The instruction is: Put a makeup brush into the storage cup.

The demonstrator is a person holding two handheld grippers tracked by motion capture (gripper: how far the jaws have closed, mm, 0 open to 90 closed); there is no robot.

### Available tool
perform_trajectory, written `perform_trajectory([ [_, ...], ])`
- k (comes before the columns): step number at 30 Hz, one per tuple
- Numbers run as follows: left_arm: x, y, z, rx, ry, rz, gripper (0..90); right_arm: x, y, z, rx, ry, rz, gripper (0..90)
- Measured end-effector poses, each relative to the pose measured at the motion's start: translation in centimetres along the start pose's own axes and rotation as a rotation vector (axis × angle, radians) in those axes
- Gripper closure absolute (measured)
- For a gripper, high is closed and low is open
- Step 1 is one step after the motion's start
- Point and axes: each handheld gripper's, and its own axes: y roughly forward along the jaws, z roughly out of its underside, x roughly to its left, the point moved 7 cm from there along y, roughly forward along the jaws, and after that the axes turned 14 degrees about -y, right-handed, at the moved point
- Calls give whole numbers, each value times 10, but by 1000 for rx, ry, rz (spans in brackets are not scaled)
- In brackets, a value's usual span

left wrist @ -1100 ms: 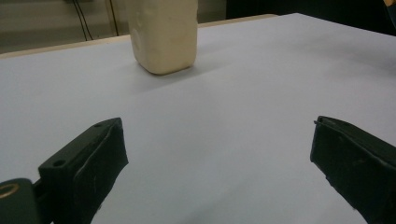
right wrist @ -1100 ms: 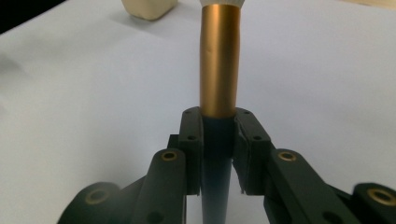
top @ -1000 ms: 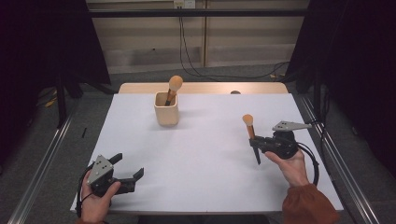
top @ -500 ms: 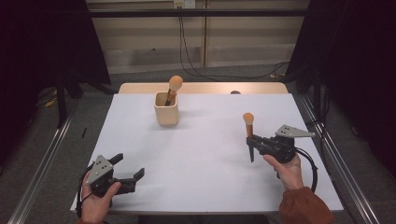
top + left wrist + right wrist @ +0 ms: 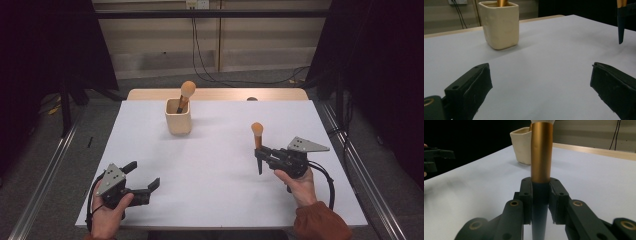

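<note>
My right gripper (image 5: 260, 154) is shut on a brush (image 5: 257, 142) with a gold ferrule, a dark handle and an orange head. It holds the brush upright above the right half of the white table (image 5: 220, 195). In the right gripper view the pads clamp the brush (image 5: 541, 152) where gold meets dark. A cream square cup (image 5: 178, 116) stands at the far centre-left with a second brush (image 5: 186, 92) leaning in it. My left gripper (image 5: 143, 174) rests open near the front left corner, nothing between its jaws. The left gripper view looks toward the cup (image 5: 500, 25).
A bare wooden strip (image 5: 220, 94) runs along the table's far edge. Metal rails (image 5: 45, 180) flank both sides on the floor, and cables hang down the back wall. The held brush's dark tip (image 5: 621, 27) hangs at the upper right of the left gripper view.
The held brush has turned from tilted to upright, and my right gripper has shifted slightly left with it. The left gripper has stayed put.
</note>
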Motion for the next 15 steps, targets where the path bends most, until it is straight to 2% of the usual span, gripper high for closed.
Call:
perform_trajectory([
  [2, -4, 1, -1, -1, -9, -1, 33, 2, 1, 0, -4, 6, -9, 755],
  [10, -16, 3, -10, -12, -1, 25, 31, 8, 4, -4, -25, -4, -24, 756],
  [12, -18, 4, -11, -17, 31, 12, 31, 10, 6, -3, -26, -11, -29, 755],
  [15, -21, 8, -13, -25, 3, 33, 31, 16, 10, -3, -27, -14, -46, 756],
])
